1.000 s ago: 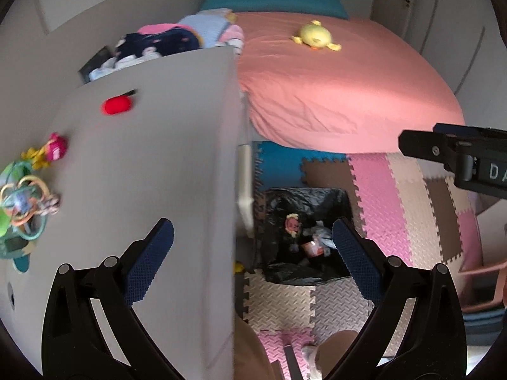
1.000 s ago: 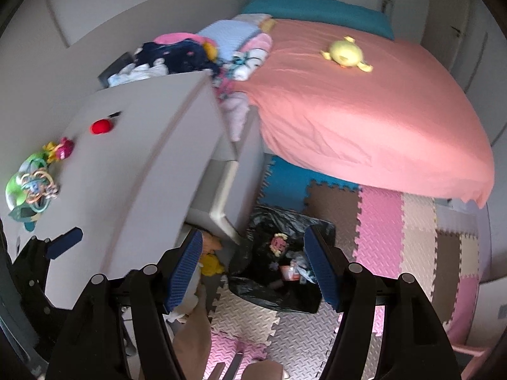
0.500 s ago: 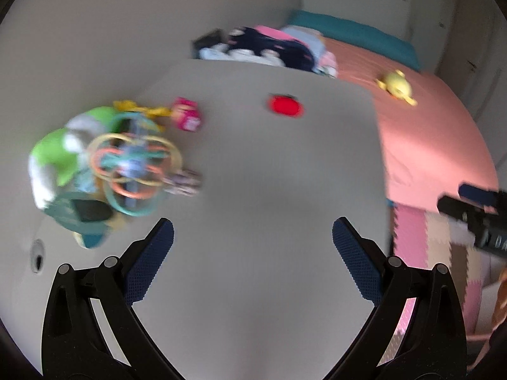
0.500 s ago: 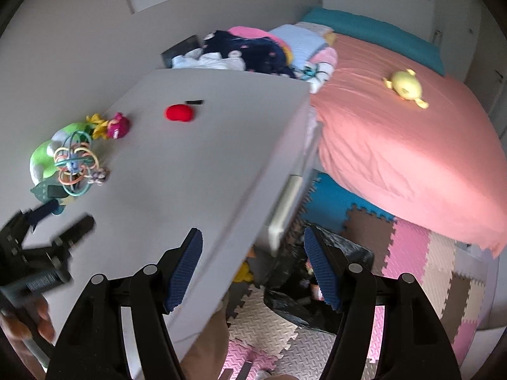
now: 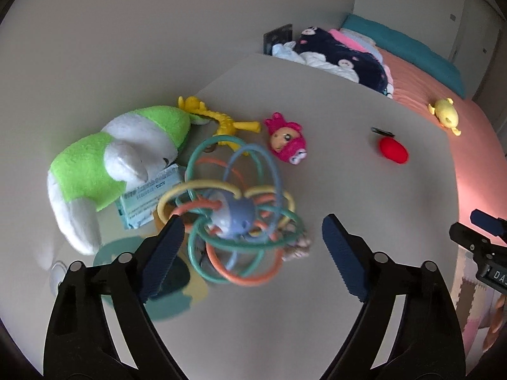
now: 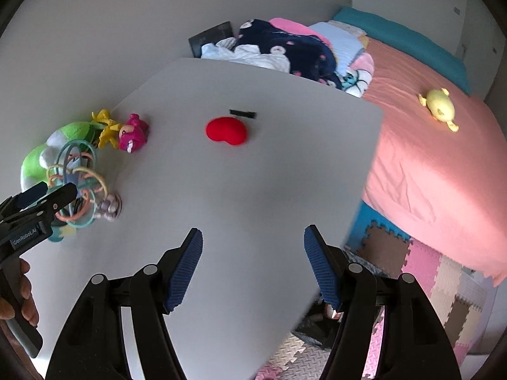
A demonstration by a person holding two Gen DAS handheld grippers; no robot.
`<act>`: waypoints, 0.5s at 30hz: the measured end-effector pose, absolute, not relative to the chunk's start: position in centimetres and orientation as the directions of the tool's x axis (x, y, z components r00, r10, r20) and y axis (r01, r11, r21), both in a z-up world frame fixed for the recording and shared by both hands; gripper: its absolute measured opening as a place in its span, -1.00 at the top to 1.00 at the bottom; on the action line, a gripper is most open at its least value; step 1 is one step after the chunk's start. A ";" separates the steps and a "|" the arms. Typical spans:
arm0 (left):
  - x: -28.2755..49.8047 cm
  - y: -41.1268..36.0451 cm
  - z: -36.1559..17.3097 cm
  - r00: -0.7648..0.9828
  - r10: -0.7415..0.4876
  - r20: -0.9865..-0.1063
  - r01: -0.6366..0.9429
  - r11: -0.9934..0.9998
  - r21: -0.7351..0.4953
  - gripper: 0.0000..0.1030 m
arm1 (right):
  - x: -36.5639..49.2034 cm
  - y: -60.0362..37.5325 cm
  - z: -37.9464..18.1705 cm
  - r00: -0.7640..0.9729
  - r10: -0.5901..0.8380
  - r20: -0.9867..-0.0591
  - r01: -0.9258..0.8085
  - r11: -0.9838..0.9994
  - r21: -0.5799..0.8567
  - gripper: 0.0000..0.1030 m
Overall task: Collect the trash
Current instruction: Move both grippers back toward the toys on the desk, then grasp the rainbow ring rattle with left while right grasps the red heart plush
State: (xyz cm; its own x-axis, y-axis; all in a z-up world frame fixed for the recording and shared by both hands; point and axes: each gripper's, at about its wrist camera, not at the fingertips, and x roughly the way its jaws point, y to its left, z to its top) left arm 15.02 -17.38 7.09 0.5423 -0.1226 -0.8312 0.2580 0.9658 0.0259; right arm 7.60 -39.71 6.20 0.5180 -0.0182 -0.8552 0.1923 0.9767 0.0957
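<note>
My left gripper (image 5: pixel 252 221) hovers over the grey table (image 5: pixel 317 285), above a pile of toys. Its jaws are closing, and the pads touch nothing. Beyond its tips lies a ring rattle (image 5: pixel 231 202), with a crumpled wrapper (image 5: pixel 296 248) at its right side. A pale blue paper packet (image 5: pixel 145 199) is tucked under the rattle and the green plush (image 5: pixel 104 164). My right gripper (image 6: pixel 253 266) stands open over the bare table (image 6: pixel 253 196), with nothing between its fingers. The black trash bag (image 6: pixel 317 329) shows on the floor past the table edge.
A pink doll head (image 5: pixel 286 142), a yellow teether (image 5: pixel 221 120), a red heart toy (image 6: pixel 226 130) and a small black strip (image 6: pixel 242 113) lie on the table. Clothes (image 6: pixel 285 50) are piled behind it. The bed (image 6: pixel 427 158) with a yellow toy (image 6: pixel 439 106) stands to the right, above foam mats (image 6: pixel 427 272).
Both views have swung left, from the floor and trash bag onto the table top. My left gripper now hangs over the toy pile, its fingers a little closer together.
</note>
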 end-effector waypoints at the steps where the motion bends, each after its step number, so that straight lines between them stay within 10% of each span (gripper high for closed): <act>1: 15.4 -17.3 6.9 0.537 -0.120 -0.835 0.258 0.966 0.027 -0.60 | 8.2 -39.5 6.2 0.518 -0.018 -0.855 0.189 0.977 0.094 -0.31; 15: 17.8 -16.3 7.1 0.508 -0.211 -0.835 0.311 0.949 -0.050 -0.09 | 17.3 -38.1 5.3 0.472 -0.070 -0.879 0.175 0.984 0.015 -0.31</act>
State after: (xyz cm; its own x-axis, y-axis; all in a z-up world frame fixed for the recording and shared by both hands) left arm 17.84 -16.34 7.07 0.5076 -0.2106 -0.8355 0.3114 0.9490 -0.0500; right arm 17.27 -38.06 5.30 0.4721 -0.0703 -0.8787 0.1752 0.9844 0.0153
